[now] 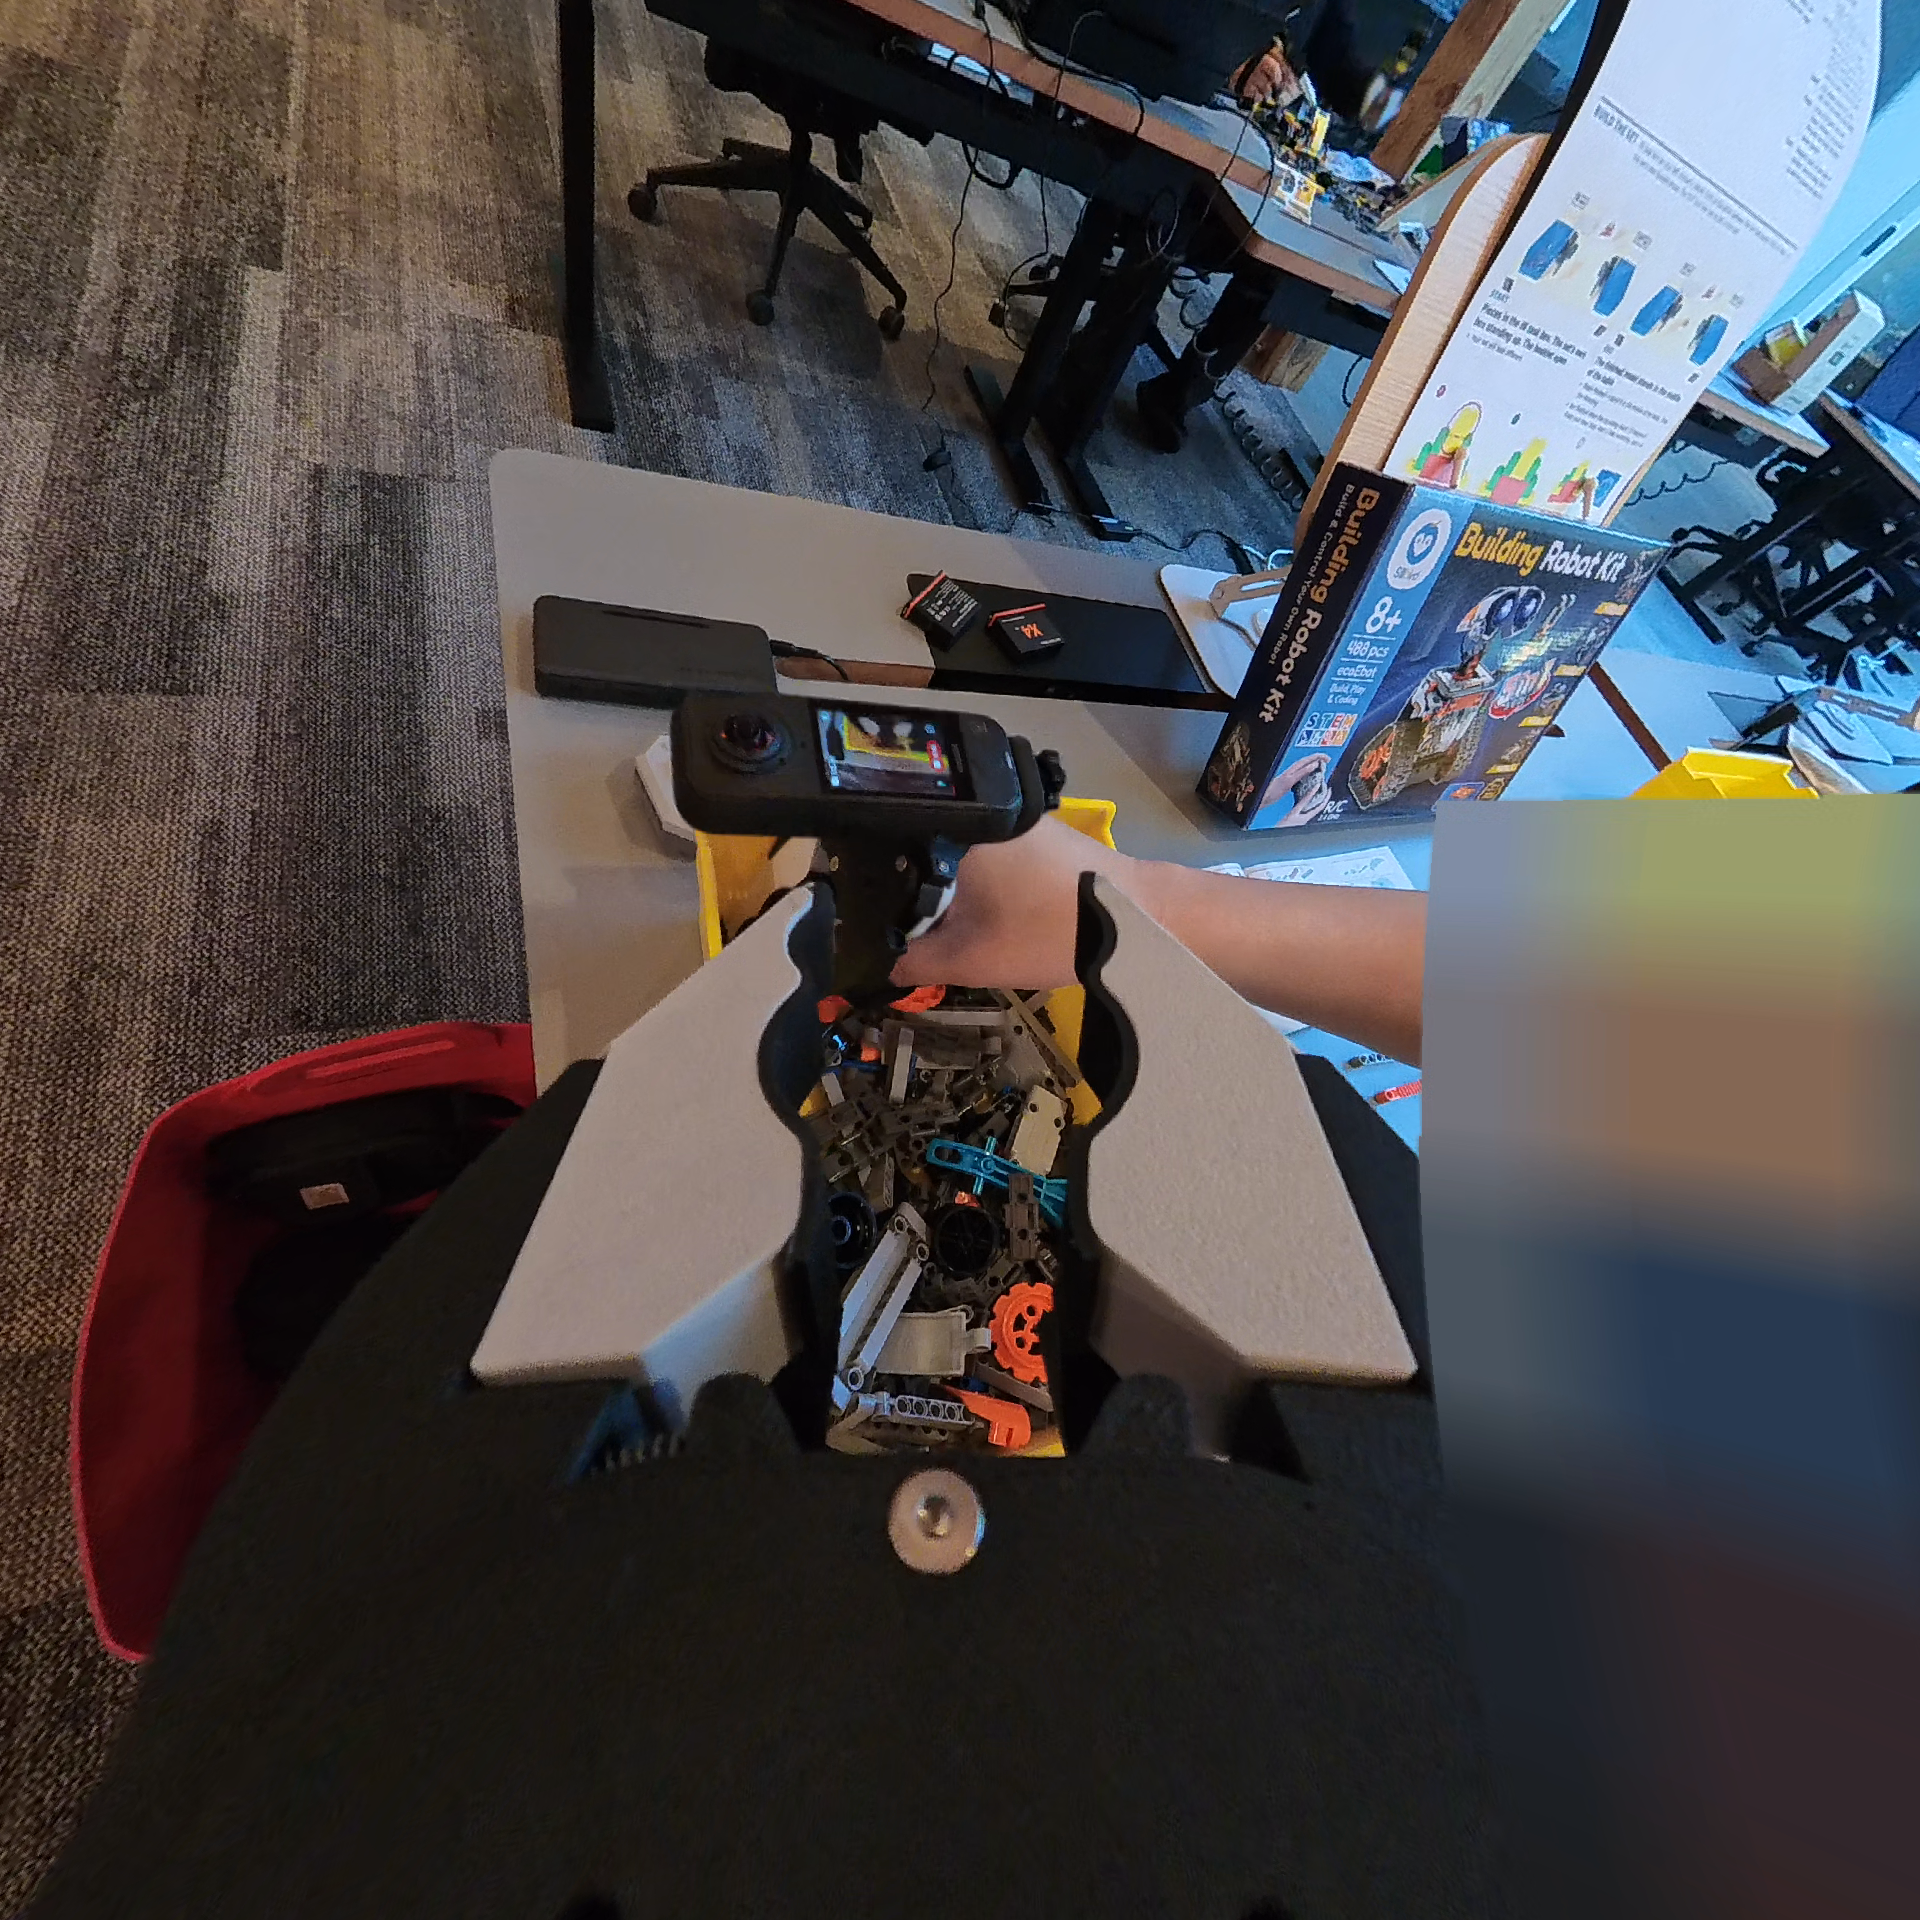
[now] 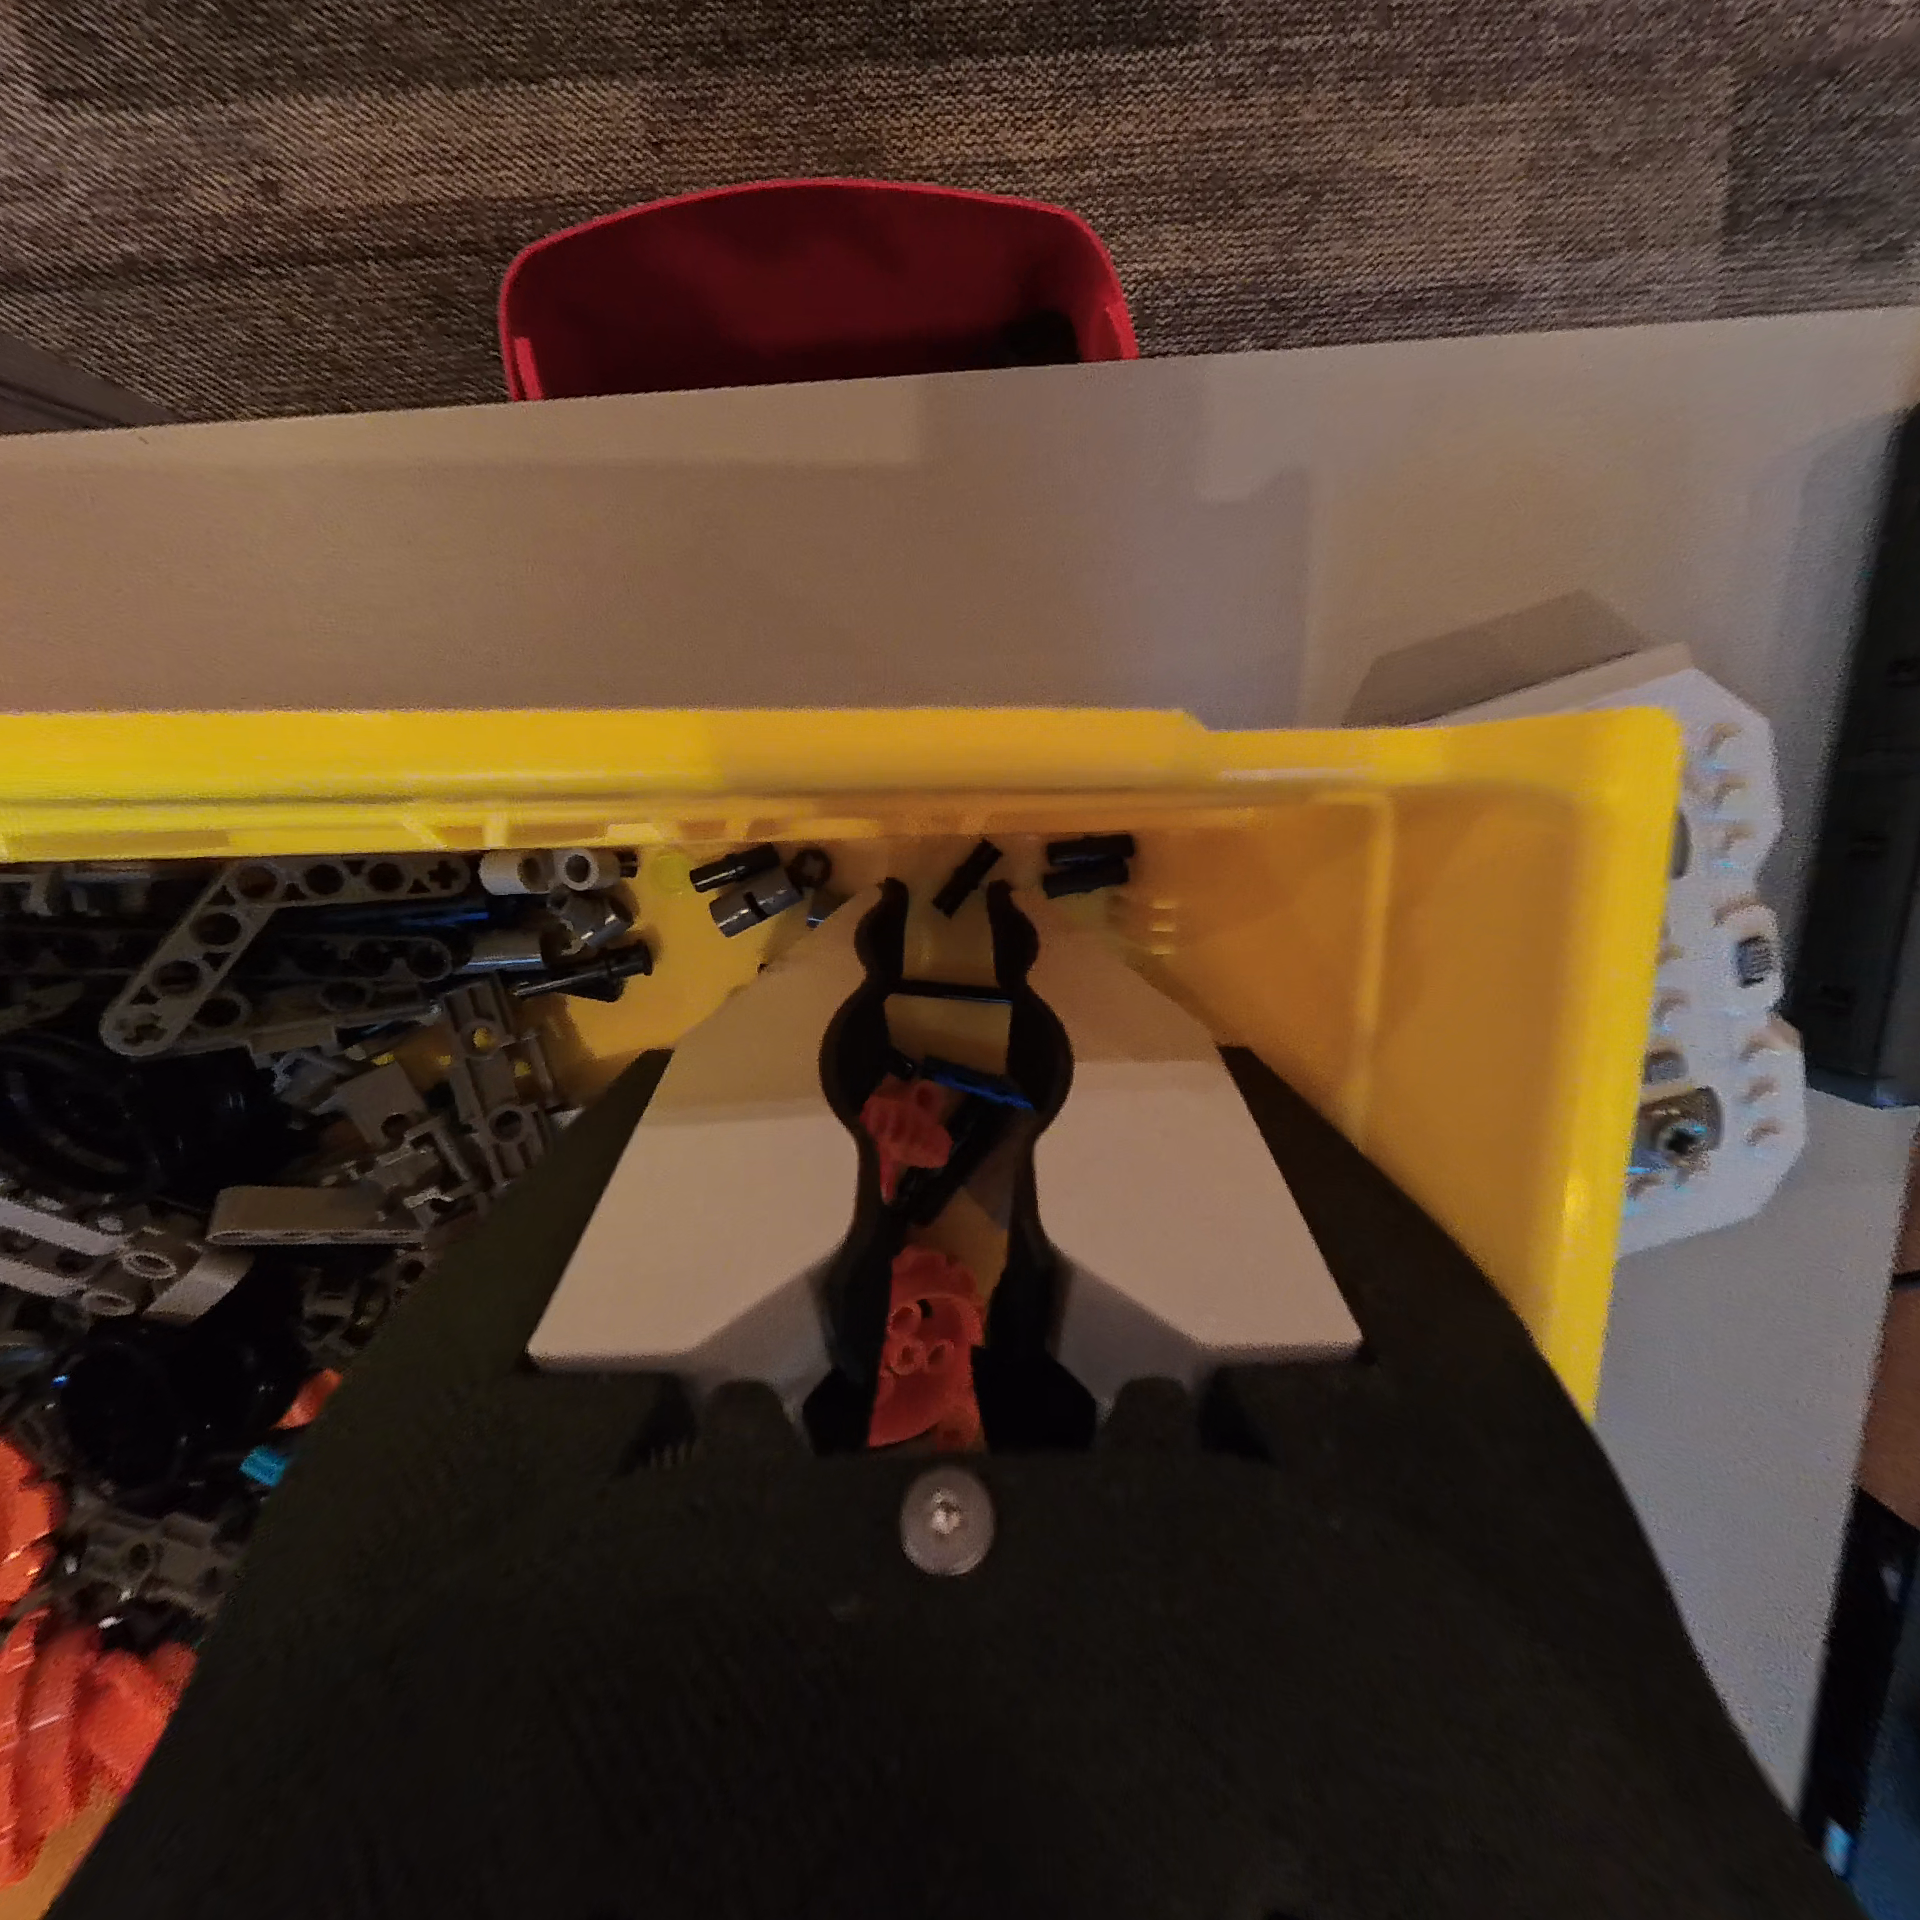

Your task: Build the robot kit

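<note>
Both tongs hang parted and empty in the yellow bin [image 2: 1455, 1039]: left tongs [image 1: 940, 1039] wide over light, stiff plastic pieces [image 1: 935, 1195], right tongs [image 2: 943, 904] narrow near small black pins [image 2: 743, 883], likely slippery, best pinched across their middles.

Parts [image 1: 935, 1174] in bin [image 2: 1496, 935], bin on table [image 2: 727, 561]

A mosaic patch is covering everything right of the left fingers [image 1: 1236, 1143], swallowing the forearm [image 1: 1278, 951] past the wrist; those fingers are hiding most of the yellow bin [image 1: 727, 883] beyond them; in the right wrist view, the picture's left edge is cutting off the pile of building pieces [image 2: 260, 1039]; motion blur is smearing the small black pins [image 2: 1086, 864] just beyond the right fingers [image 2: 727, 1174], so whether the tips are touching anything cannot be told.
</note>
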Action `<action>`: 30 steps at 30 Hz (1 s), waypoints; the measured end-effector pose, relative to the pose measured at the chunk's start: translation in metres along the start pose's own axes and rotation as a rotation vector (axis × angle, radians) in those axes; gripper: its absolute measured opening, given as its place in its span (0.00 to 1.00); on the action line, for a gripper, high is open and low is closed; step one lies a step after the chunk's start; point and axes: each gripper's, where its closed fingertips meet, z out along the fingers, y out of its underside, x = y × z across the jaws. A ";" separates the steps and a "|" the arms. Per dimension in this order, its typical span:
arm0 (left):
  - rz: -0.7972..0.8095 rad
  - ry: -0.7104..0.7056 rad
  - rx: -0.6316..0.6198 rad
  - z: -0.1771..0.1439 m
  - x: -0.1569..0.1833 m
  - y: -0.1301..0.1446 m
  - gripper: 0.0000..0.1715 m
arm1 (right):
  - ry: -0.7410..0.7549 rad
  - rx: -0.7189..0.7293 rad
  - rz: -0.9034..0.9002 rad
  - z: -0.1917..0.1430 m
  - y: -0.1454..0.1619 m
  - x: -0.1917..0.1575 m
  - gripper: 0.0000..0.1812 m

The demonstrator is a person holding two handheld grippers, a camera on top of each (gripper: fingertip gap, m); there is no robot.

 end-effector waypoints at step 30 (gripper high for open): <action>-0.009 0.034 0.030 -0.003 0.000 -0.005 0.25 | 0.299 0.312 0.209 -0.251 0.216 -0.035 0.00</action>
